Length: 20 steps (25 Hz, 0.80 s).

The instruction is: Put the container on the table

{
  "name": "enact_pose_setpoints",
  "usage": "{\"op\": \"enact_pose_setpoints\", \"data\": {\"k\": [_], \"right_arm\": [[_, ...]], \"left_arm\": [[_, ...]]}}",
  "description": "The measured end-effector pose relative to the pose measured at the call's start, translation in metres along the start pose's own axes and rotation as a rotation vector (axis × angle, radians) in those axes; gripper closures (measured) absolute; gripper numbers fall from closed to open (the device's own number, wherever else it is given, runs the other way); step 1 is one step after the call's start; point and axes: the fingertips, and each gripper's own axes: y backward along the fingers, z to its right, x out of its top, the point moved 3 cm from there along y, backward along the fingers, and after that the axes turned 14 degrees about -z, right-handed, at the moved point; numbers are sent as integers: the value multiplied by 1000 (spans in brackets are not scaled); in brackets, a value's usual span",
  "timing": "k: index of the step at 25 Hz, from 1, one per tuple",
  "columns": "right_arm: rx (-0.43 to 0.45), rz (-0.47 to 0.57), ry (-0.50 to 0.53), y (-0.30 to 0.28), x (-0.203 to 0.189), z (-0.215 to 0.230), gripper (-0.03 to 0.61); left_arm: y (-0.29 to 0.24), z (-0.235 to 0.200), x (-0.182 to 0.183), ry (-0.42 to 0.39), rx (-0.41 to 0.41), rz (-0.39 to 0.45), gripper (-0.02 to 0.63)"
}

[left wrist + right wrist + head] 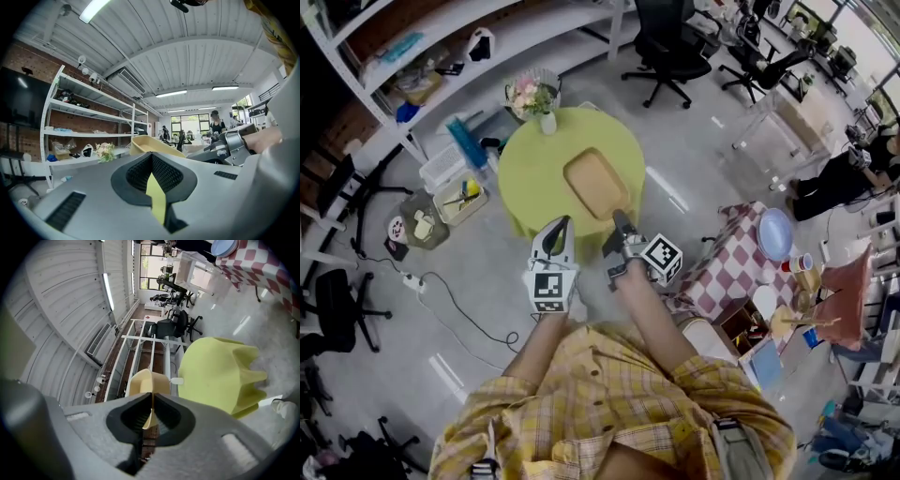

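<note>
The right tongs (622, 221) are clamped on the thin rim of the tan container (595, 183), with the edge pinched flat between the pads. They hold it up in the air, out in front of the person. From above it lines up over the near side of the round table (534, 178) with the yellow-green cloth.

The left tongs (561, 225) sit just beside them. Their pads are closed together with nothing in them and do not touch the container.

A vase of flowers (534, 98) stands at the table's far edge. Beyond it runs a white shelf unit (487, 42). Plastic bins (459, 199) sit on the floor to the left of the table. To the right is a checked table (727, 267) with a blue plate (774, 232) on it.
</note>
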Motion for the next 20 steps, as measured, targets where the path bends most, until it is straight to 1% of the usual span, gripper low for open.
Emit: {"op": "enact_pose_setpoints", "data": {"k": [4, 7, 10, 15, 20], "right_arm": [[-3, 12, -4, -30, 14, -3, 561], [-21, 14, -16, -50, 19, -1, 561], [-20, 19, -15, -67, 24, 3, 561], [-30, 25, -28, -101, 25, 3, 561], [-43, 37, -30, -119, 30, 4, 561]], "left_arm": [[-24, -20, 9, -13, -15, 0, 607], [-39, -37, 11, -14, -18, -6, 609], [-52, -52, 12, -16, -24, -13, 608], [-69, -78, 14, -17, -43, -23, 608], [-84, -96, 14, -6, -60, -25, 609]]}}
